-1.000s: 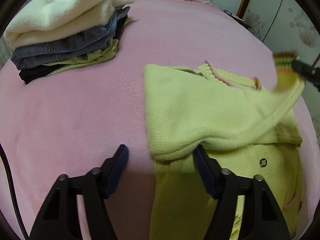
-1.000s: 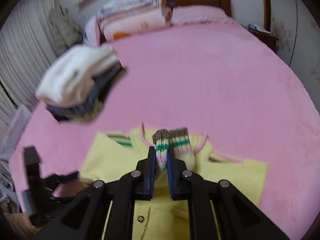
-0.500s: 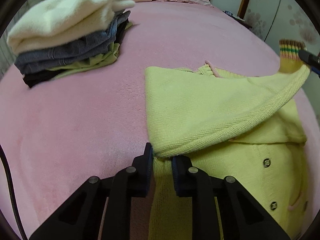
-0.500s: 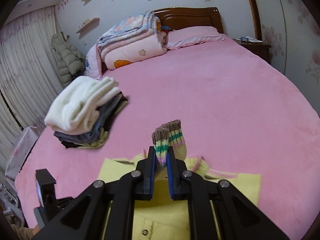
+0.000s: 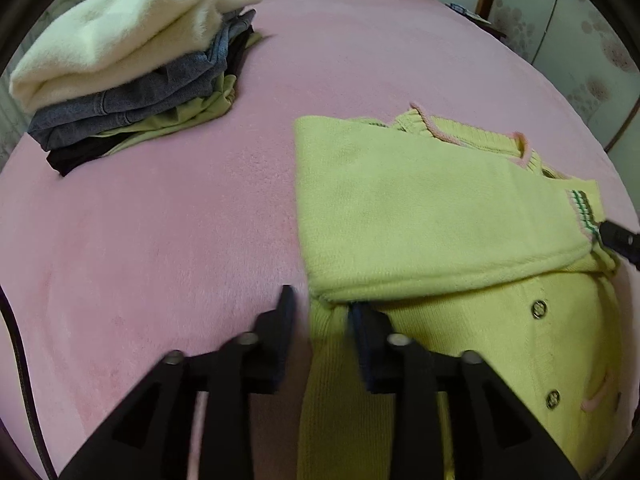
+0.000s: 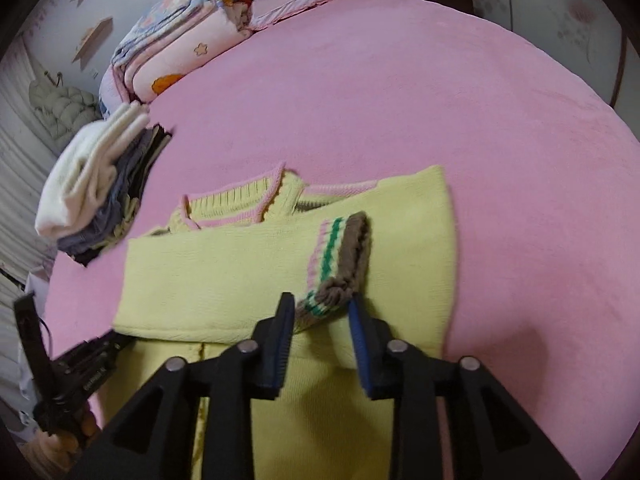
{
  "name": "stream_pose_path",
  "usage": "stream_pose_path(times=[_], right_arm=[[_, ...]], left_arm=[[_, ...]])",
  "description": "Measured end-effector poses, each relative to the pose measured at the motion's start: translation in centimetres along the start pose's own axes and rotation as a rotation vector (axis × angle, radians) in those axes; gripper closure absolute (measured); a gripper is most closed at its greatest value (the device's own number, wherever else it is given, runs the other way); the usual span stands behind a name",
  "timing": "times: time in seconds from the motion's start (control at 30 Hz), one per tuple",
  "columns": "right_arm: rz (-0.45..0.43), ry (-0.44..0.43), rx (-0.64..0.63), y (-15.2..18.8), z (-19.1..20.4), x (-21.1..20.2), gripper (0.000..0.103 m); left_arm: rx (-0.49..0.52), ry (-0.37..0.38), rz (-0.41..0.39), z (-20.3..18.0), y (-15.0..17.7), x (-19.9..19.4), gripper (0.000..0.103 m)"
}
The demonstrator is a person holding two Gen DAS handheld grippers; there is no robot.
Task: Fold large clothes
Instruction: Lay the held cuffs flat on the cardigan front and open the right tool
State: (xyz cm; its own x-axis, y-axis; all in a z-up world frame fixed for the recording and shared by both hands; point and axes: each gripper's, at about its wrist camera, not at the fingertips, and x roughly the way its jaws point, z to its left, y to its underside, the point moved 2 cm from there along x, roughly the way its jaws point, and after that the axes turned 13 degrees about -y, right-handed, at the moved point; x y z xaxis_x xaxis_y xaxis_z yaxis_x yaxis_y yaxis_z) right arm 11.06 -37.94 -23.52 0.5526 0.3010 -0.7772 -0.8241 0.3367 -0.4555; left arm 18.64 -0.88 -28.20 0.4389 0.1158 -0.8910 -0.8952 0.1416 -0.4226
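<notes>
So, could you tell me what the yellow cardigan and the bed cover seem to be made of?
The yellow cardigan looks like knitted yarn, possibly wool or acrylic: ribbed collar, visible stitches, matte and soft, with shiny, perhaps metal, buttons. The pink bed cover looks like plush fleece: short fuzzy nap, no visible weave.

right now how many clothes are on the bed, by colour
cream: 1 fluffy top
blue: 1 denim piece
green: 1 folded piece
black: 1 bottom piece
yellow: 1 cardigan
total: 5, as far as the stack's layers can be told apart
</notes>
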Motion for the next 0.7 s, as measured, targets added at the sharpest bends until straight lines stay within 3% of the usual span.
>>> stream_pose_path(times=[0.03, 0.1, 0.2, 0.27, 0.43, 0.5, 0.53, 0.57, 0.6, 0.63, 0.7], right_arm=[[-0.006, -0.005, 0.005, -0.2, 0.0, -0.3, 0.07], [-0.012, -0.006, 0.006, -0.7, -0.1, -0.8, 0.069], [0.003, 0.019, -0.02, -1.4, -0.4, -0.4, 0.069], [0.031, 0.032, -0.039, -1.7, -0.5, 0.5, 0.069], [0.055, 0.043, -0.054, -2.3, -1.1, 2.9, 0.069], [0.042, 0.04, -0.062, -2.5, -1.1, 3.2, 0.069], [0.039, 0.042, -0.073, -2.7, -1.1, 3.4, 0.074], [0.036, 0.047, -0.084, -2.8, -1.0, 3.5, 0.085], [0.036, 0.06, -0.096, -2.8, -1.0, 3.6, 0.09], [0.036, 0.07, -0.107, -2.9, -1.1, 3.5, 0.094], [0.028, 0.06, -0.126, -3.1, -1.0, 3.4, 0.097]], left_arm=[[0.011, 0.015, 0.009, 0.1, 0.0, -0.3, 0.053], [0.034, 0.052, 0.002, 0.4, 0.1, -1.4, 0.046], [0.035, 0.122, -0.032, 1.0, -0.6, -3.1, 0.043], [0.007, 0.131, -0.043, 1.3, -1.3, -3.5, 0.039], [-0.112, 0.127, -0.009, 1.9, -4.4, -0.4, 0.039], [-0.154, 0.157, 0.047, 2.0, -5.2, 1.9, 0.039], [-0.172, 0.171, 0.08, 1.7, -5.7, 3.1, 0.04], [-0.188, 0.188, 0.1, 1.6, -6.0, 4.0, 0.042], [-0.204, 0.201, 0.101, 1.5, -6.3, 4.5, 0.053], [-0.206, 0.216, 0.088, 1.3, -6.7, 4.5, 0.072], [-0.186, 0.178, 0.062, 0.8, -7.3, 4.1, 0.085]])
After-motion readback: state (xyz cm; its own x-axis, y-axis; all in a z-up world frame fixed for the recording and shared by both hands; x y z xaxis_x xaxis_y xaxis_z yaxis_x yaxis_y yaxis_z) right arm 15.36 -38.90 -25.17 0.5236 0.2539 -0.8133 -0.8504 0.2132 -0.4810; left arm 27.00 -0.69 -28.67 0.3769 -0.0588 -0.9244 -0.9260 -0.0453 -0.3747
